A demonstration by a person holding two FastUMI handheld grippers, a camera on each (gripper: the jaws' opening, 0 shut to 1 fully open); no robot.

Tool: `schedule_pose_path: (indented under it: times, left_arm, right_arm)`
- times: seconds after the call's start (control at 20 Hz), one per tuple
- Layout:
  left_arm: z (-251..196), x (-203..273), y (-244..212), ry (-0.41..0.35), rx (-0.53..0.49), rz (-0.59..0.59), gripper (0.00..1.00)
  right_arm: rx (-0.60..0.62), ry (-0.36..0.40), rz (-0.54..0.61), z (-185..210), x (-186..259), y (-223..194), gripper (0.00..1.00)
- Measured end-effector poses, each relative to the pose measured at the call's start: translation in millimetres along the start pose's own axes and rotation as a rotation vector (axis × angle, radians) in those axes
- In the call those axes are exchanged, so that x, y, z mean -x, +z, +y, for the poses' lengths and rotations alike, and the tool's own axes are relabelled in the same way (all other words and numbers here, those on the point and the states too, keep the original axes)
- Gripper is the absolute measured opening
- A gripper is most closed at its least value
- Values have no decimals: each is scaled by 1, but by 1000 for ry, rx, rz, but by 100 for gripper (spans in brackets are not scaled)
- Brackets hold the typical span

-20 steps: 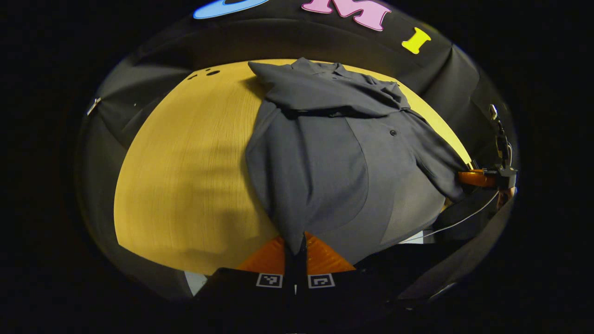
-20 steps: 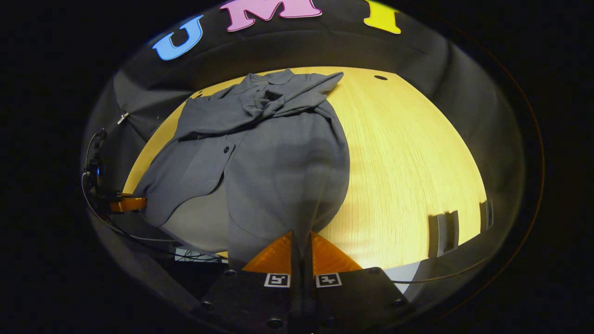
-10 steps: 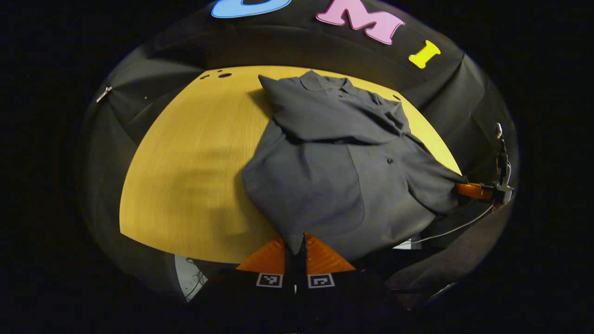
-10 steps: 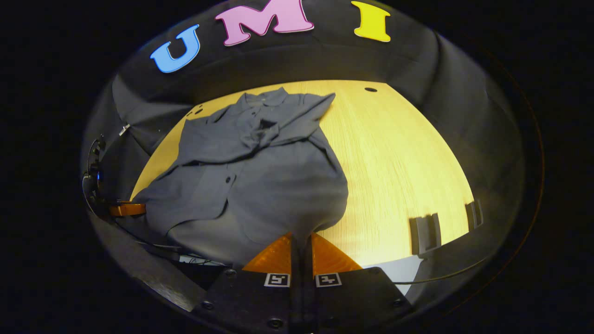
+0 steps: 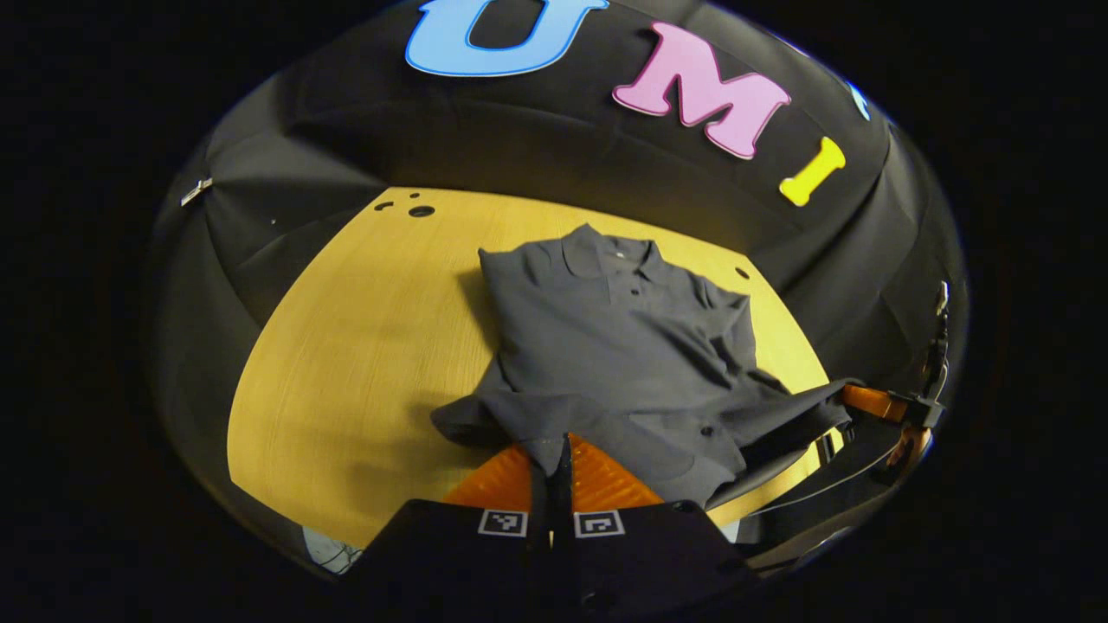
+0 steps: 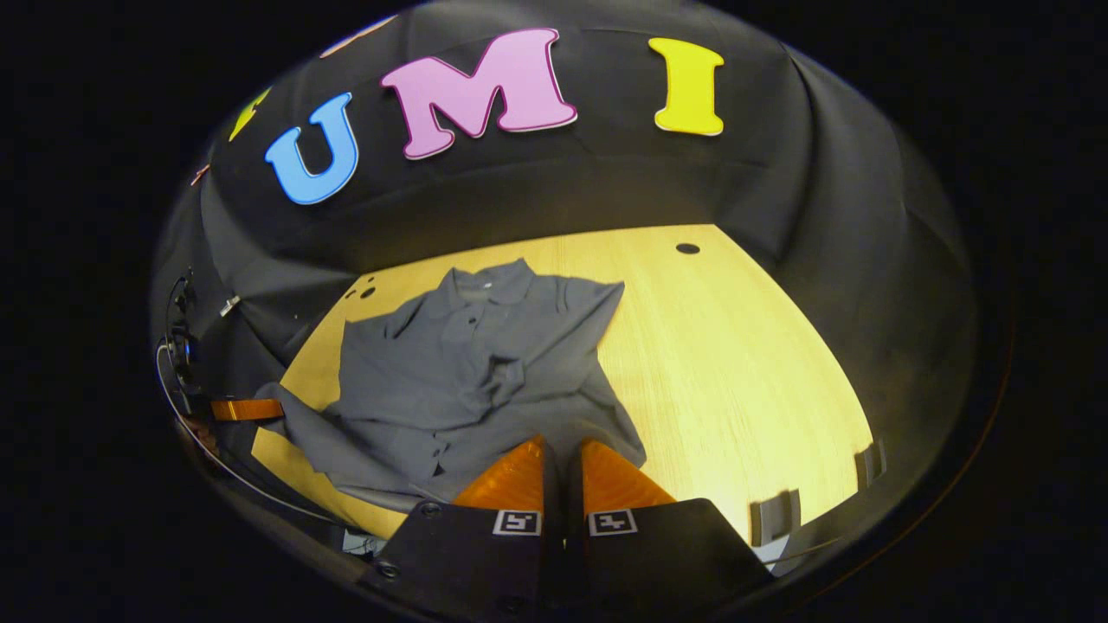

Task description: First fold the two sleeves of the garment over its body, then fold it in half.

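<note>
Yellow wood grain runs across the bench (image 5: 346,363), which sits in front of a black cloth wall, and a dark grey shirt (image 5: 619,346) lies on it with its collar toward the wall.

From the left gripper view, the left gripper (image 5: 554,454) has its jaws closed together on the near hem of the shirt, the cloth pinched between them and raised a little off the bench. Both sleeves already lie folded across the chest, so the step in hand looks like the fold in half. Off to the right edge of this view the right gripper (image 5: 870,401) holds the other hem corner, and the hem sags between the two corners.

From the right gripper view, the right gripper (image 6: 558,467) has its jaws drawn narrow on the hem at its own corner, with the shirt (image 6: 485,363) spread ahead of it and bare bench (image 6: 736,363) to the right. The left gripper (image 6: 247,408) shows at the far left, at the opposite corner.

To do this well, I would keep both corners level and the hem taut, carry them together toward the collar, and lay them down without disturbing the folded sleeves. A loose or uneven carry would likely leave a crooked crease.
</note>
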State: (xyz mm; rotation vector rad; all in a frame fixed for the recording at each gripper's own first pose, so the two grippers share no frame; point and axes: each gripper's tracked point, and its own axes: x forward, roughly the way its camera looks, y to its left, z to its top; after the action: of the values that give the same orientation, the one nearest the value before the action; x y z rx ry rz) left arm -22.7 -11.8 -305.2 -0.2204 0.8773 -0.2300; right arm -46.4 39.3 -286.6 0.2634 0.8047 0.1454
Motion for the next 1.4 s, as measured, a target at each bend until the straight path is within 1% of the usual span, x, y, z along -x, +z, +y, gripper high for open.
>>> schedule_pose_path:
  times: [0.2,0.35,0.55,0.8,0.85,0.9,0.95,1.2,1.4]
  left_arm:
    - [3,-20,45,17,9,-76,6]
    - [-1,-32,86,17,18,-141,6]
    - [1,-51,126,25,34,-196,5]
    - [14,-86,157,53,96,-225,5]
    - [17,-92,162,58,108,-225,2]
    - [21,-101,167,65,116,-226,5]
    - [24,-108,172,71,119,-230,5]
    - [39,-153,195,105,101,-224,5]
    - [49,-193,198,140,52,-198,5]
  right_arm:
    - [-30,-2,-68,-3,-25,39,5]
    - [-4,5,-101,-1,-44,63,5]
    - [-15,1,-142,-5,-71,94,5]
    - [-25,-25,-161,-18,-114,123,5]
    - [-28,-30,-168,-20,-123,130,5]
    - [-30,-33,-171,-22,-132,136,5]
    - [-35,-35,-174,-23,-140,141,5]
    - [-58,-40,-159,-31,-189,153,5]
    - [-62,-53,-136,-38,-228,152,5]
